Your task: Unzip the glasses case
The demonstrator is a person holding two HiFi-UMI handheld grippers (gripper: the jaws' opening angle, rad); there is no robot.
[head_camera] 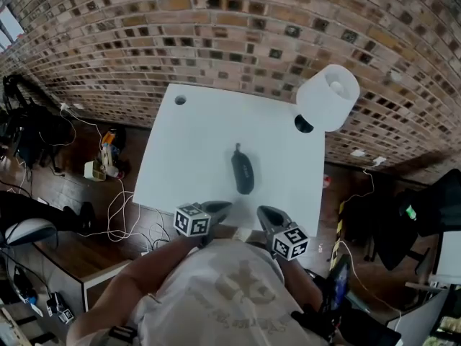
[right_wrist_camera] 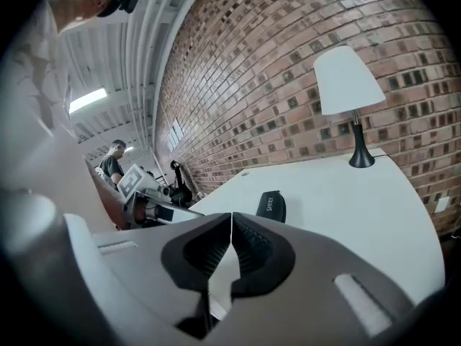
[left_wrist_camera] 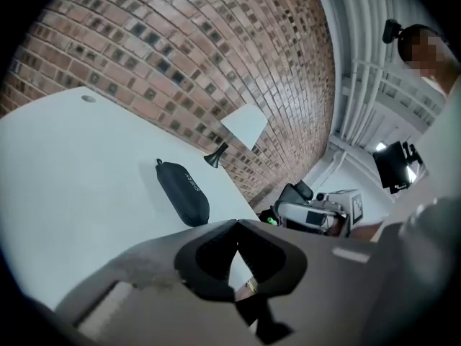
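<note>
The black glasses case (head_camera: 243, 171) is seen lying closed on the white counter (head_camera: 189, 150). The fingers of the left gripper (head_camera: 218, 207) and right gripper (head_camera: 266, 213) are held shut and empty, short of the case.

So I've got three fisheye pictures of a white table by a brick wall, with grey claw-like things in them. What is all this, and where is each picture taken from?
There is no robot here: a person holds a two-jaw gripper in each hand. The top-down picture comes from a camera on the person's head. It shows the left gripper and the right gripper by the near edge of the white table. The other two pictures come from cameras riding on each gripper, looking along its jaws. On the table lies a dark, closed glasses case, and a white lamp stands at a far corner. Both grippers are shut and hold nothing.
</note>
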